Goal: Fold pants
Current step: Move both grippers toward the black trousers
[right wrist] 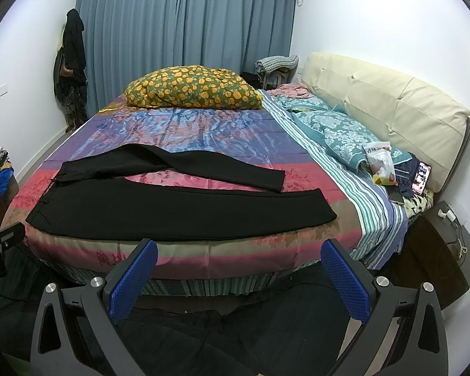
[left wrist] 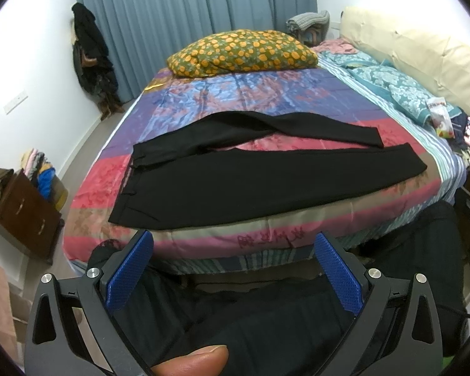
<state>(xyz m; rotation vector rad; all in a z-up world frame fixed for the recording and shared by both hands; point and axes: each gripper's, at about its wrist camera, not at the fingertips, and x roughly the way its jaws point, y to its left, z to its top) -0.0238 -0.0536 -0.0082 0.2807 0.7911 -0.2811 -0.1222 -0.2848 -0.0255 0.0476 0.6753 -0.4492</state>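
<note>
- Broadly, we see one bed (right wrist: 222, 250), wide, covered by a glossy, satin-like quilt in blue, purple, pink and olive bands with a floral print; a striped sheet shows along its right side.
- We count one padded cream headboard (right wrist: 391, 109), tufted into panels, at the right end of the bed.
- One pair of black pants (right wrist: 185, 213) lies flat across the near part of the quilt, waistband to the left, legs running right. The cloth is matte and smooth. The two legs are split apart: the near leg is straight and wide, the far leg bends and narrows toward its hem.
- One plump cushion (right wrist: 192, 91), olive with orange flowers, sits at the far end of the bed.
- We count two teal patterned pillows (right wrist: 338, 131) by the headboard.
- Our left gripper (left wrist: 234, 271) has two fingers (left wrist: 130, 271) with blue, dimpled pads, spread wide apart and empty; the pants lie just beyond and above the tips, not touching.
- Our right gripper (right wrist: 239, 277) shows the same two blue textured fingers (right wrist: 344, 277), also spread wide and holding nothing; the near pant leg lies just past them.
- One thumb (left wrist: 192, 360) rests at the bottom edge of the left view.
</note>
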